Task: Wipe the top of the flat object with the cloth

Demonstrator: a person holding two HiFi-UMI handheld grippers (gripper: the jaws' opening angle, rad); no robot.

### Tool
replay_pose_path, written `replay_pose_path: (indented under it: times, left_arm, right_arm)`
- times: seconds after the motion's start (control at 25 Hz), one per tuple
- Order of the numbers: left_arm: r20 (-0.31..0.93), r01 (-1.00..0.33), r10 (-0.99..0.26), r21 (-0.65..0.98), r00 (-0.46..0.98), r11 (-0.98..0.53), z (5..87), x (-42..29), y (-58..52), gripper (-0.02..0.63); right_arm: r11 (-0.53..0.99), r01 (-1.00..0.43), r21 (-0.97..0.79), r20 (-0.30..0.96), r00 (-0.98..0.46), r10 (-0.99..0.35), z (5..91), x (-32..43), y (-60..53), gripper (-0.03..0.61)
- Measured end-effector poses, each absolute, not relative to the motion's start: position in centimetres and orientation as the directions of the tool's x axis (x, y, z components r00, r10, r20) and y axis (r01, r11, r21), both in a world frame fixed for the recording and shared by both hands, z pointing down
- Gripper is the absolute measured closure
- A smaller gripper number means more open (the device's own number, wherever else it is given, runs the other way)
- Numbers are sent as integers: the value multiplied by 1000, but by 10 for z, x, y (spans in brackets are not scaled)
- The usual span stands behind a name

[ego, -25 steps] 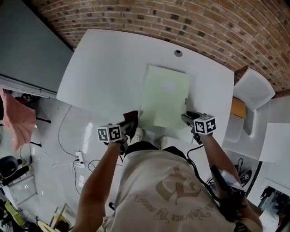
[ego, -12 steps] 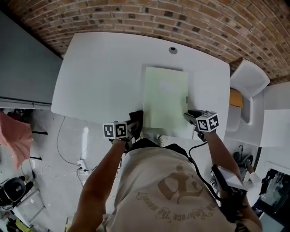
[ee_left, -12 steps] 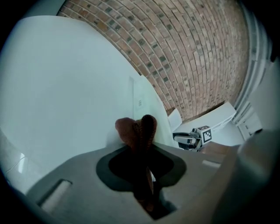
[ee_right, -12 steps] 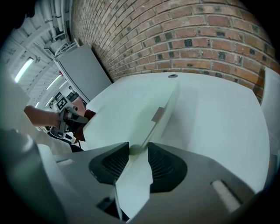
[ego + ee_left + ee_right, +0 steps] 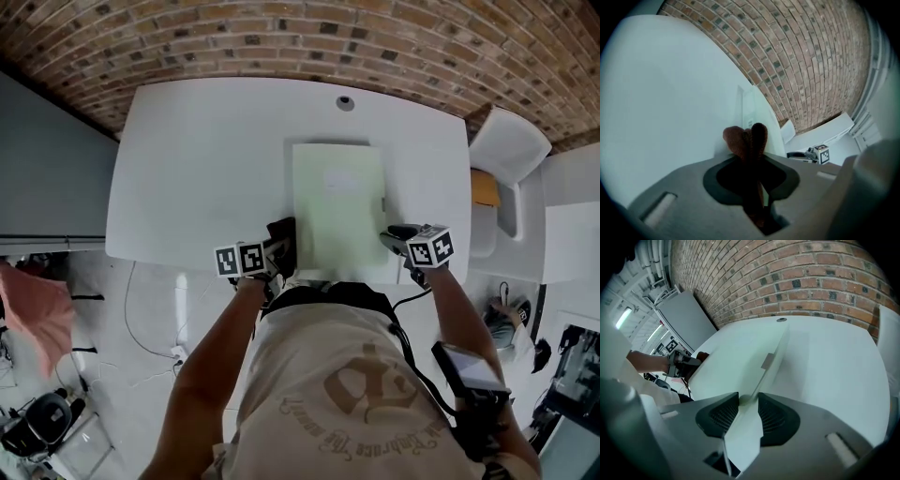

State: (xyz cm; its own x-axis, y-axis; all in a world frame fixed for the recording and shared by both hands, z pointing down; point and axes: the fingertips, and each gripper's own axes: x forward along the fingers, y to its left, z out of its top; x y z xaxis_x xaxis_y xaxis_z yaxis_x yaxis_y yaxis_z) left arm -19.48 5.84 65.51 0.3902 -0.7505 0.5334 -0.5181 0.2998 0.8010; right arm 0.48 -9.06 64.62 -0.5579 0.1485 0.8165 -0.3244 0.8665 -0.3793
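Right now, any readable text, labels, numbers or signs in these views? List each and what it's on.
No text can be read in any view.
Shirt print: ornate lettering, upside down and warped, unreadable.
Pale patch on the flat object: too faint to tell whether it bears print.
Marker cube at left and marker cube at right: black-and-white square codes only, no letters or digits.

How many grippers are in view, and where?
2. The left gripper holds the cloth by the flat object's near-left corner; the right gripper, jaws just closing, clamps its near-right edge.
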Motion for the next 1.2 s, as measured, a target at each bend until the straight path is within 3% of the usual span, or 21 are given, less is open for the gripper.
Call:
replay_pose_path:
  times: [1.2]
  left_arm:
    - [595, -584, -748, 731, 294, 352, 647, -290, -76, 536]
  right_arm:
    - [838, -214, -502, 751, -589, 299, 638, 2, -92, 426]
